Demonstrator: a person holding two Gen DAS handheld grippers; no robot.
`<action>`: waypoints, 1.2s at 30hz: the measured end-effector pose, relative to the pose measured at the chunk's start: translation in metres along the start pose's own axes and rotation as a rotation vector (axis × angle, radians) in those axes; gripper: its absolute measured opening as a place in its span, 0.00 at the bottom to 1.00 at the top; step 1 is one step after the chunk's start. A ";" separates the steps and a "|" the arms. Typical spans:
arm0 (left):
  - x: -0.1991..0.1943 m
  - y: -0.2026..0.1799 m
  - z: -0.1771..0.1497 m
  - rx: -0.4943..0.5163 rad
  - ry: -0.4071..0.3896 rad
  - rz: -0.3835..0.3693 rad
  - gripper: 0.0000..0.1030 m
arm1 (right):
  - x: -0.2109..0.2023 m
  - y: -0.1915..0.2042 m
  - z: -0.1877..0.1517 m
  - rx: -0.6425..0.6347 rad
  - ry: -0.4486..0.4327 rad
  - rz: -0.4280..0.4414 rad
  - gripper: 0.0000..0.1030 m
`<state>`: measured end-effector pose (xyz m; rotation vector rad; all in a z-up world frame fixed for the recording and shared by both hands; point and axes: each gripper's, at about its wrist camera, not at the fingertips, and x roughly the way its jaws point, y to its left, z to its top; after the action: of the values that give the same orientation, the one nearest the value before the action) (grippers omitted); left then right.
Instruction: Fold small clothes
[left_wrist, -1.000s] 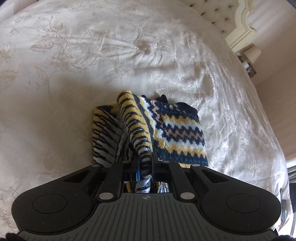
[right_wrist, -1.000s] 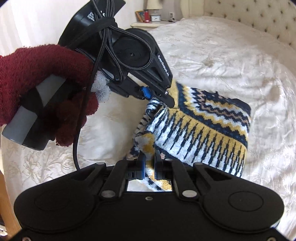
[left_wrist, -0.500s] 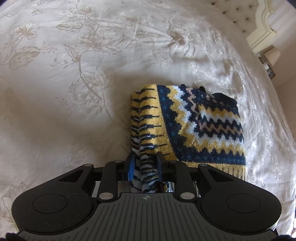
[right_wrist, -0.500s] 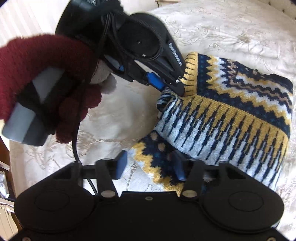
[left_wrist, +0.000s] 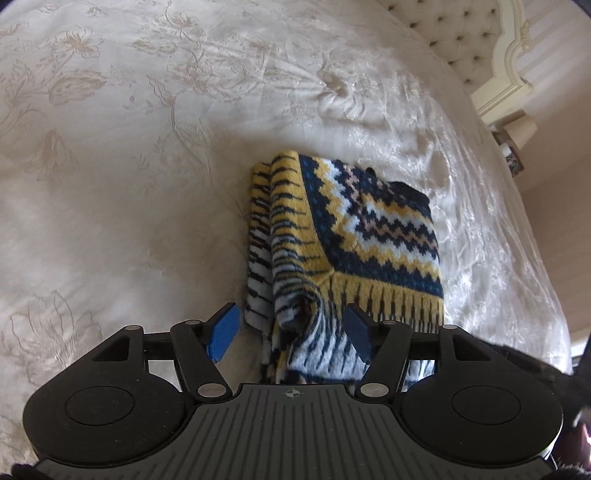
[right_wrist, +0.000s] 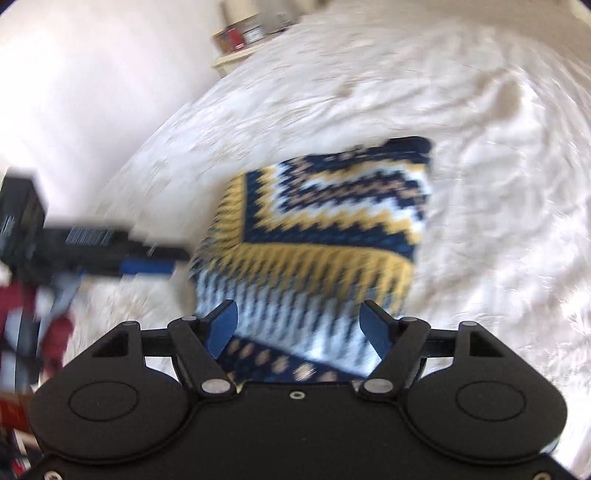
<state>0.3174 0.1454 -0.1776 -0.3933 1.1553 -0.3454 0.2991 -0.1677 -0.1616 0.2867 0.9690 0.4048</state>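
Left wrist: left gripper (left_wrist: 291, 334) low over the bed (left_wrist: 147, 166), jaws spread wide, gripping nothing; near edge of the folded sweater (left_wrist: 351, 236) lies slack between them. Looks like the release step after a fold.

Right wrist (blurred): right gripper (right_wrist: 301, 326) jaws also apart, nothing held, sweater hem between. Next, I'd guess: lift clear without snagging knit, then regrip or flatten.
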 end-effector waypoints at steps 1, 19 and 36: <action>0.002 -0.001 -0.005 -0.002 0.013 -0.005 0.59 | 0.000 -0.010 0.004 0.037 -0.011 -0.006 0.73; 0.045 0.001 -0.030 -0.006 0.140 -0.042 0.64 | 0.096 -0.076 0.050 0.235 0.129 0.002 0.74; 0.078 0.001 -0.020 -0.102 0.187 -0.315 0.42 | 0.103 -0.065 0.058 0.231 0.129 0.085 0.48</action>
<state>0.3273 0.1085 -0.2481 -0.6458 1.2977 -0.6095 0.4134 -0.1818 -0.2332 0.5178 1.1348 0.3921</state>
